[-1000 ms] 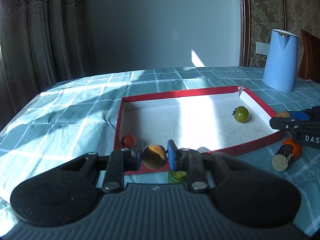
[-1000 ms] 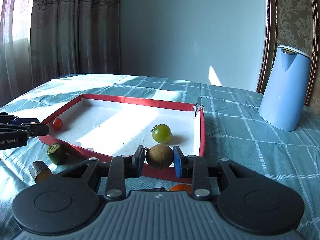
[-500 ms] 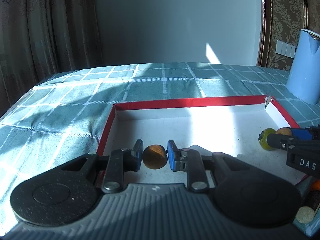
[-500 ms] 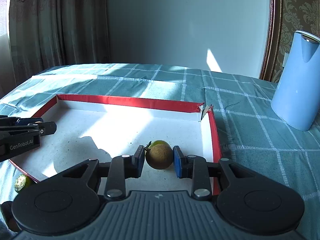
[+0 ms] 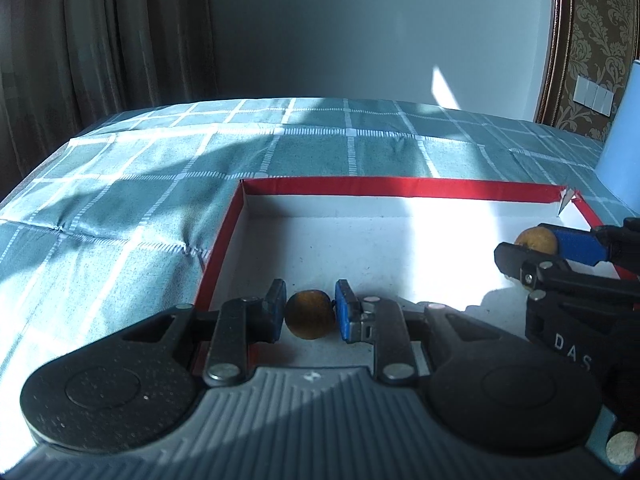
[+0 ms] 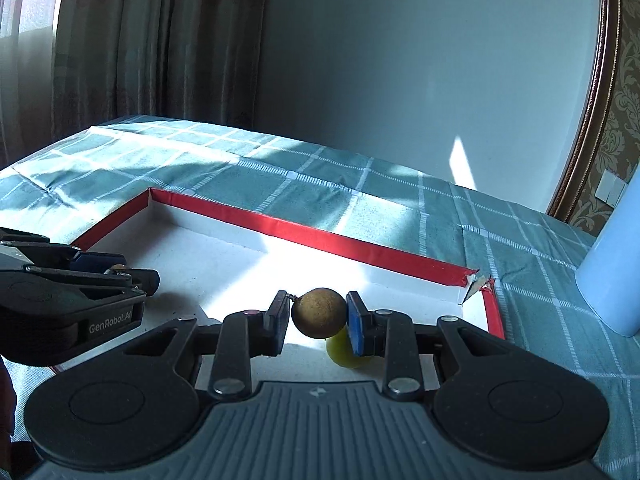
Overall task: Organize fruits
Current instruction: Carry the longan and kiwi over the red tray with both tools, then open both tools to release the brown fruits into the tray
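Sunlit and draped in a teal checked cloth, the table (image 5: pixel 120 240) carries a shallow red-walled tray (image 5: pixel 360 188) with a white, faintly speckled floor.

Each hand-held gripper is clamped on a small round brown fruit with a matte, rough, leathery skin. The left hand-held gripper (image 5: pixel 310 310) holds its fruit (image 5: pixel 309 314) over the tray's near left part; the right hand-held gripper (image 6: pixel 318 314) holds the other fruit (image 6: pixel 318 312), which bears a short stalk, over the near right part. A smooth, glossy yellow-green fruit (image 6: pixel 340 350) lies on the tray floor just under and behind the right one.

Risks, as I judge them: both brown fruits are round and firm-looking, so once let go they may roll across the flat floor. The right one, set down where it hangs, may strike the green fruit and push it against the low wall. The tray's torn far right corner (image 6: pixel 478 282) leaves a gap. A pale blue kettle (image 6: pixel 612 280) stands to the far right.
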`<state>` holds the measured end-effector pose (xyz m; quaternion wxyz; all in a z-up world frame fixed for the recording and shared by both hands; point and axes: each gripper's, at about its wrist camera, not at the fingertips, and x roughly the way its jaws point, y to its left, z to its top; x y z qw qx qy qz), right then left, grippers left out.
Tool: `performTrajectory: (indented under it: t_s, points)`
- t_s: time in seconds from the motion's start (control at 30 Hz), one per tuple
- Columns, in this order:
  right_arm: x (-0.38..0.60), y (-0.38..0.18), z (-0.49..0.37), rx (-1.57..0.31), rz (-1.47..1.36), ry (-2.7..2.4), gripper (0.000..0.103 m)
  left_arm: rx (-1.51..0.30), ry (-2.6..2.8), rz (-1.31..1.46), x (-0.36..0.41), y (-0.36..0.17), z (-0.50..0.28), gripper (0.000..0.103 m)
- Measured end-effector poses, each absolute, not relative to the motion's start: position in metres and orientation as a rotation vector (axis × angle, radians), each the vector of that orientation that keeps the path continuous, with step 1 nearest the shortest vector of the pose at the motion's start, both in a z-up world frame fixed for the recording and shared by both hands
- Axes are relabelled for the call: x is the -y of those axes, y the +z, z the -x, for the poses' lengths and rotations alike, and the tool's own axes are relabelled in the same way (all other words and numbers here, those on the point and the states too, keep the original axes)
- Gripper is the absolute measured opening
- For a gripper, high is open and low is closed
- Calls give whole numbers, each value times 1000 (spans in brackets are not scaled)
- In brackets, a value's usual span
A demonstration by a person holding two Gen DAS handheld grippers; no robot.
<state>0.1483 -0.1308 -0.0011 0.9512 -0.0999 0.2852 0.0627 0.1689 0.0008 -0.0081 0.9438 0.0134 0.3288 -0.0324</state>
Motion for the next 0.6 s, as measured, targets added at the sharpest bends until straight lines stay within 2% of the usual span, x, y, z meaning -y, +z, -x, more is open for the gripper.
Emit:
performTrajectory:
  t_s: [0.27,0.43,0.57,0.6]
  points:
    - [116,-7,-151,-618,250,167,29,-679,-50,-18,-7,-9,-171,26]
    - [111,-8,-146,-627,269,175,29,-652,-49,-6,-11,-7,-167,52]
    - [107,-11,-141,-630,288,184,30,-629,-54,-39,-6,-6,-161,61]
    - [107,-11,-140,-626,293,182,30,-617,-48,-45,-5,-5,-159,71]
